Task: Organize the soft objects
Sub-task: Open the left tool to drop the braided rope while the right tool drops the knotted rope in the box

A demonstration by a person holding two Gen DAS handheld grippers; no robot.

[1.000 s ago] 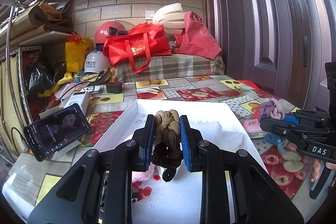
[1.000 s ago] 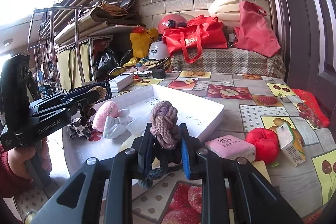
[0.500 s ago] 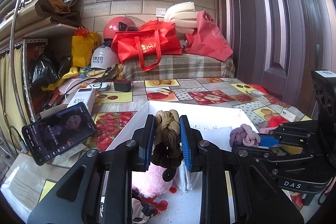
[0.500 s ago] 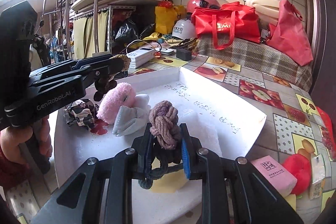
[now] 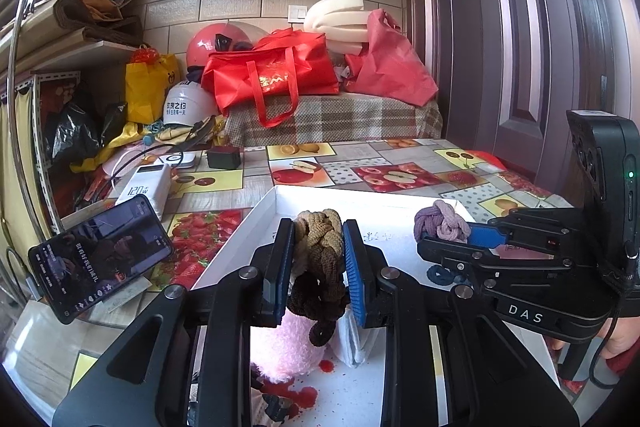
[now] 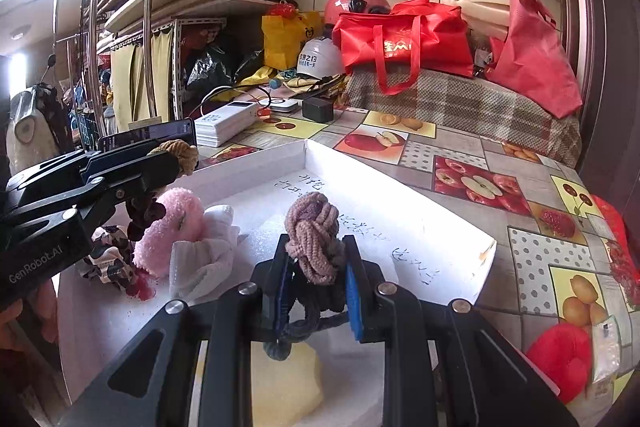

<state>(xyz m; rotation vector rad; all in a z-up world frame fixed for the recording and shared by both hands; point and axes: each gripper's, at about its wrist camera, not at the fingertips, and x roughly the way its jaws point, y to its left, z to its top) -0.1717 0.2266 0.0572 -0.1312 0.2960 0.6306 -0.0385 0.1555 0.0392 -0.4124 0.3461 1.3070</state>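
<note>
My left gripper (image 5: 319, 259) is shut on a brown braided rope knot (image 5: 318, 247) and holds it above the white foam tray (image 5: 264, 211). My right gripper (image 6: 316, 267) is shut on a mauve and dark blue rope knot (image 6: 314, 231), also above the tray (image 6: 400, 187). In the tray lie a pink fluffy ball (image 6: 168, 227), a white sock (image 6: 208, 251), a camouflage cloth (image 6: 108, 255) and a yellow sponge (image 6: 288, 383). The right gripper shows in the left wrist view (image 5: 444, 231), the left gripper in the right wrist view (image 6: 168, 163).
A phone (image 5: 100, 251) leans at the tray's left, with a white power bank (image 5: 146, 187) behind it. A red soft item (image 6: 560, 355) lies right of the tray on the fruit-print tablecloth (image 6: 480, 187). Red bags (image 5: 276, 71) and helmets stand at the back.
Both grippers have moved further in over the tray, each still holding its knot. The right gripper has come closer to the left one.
</note>
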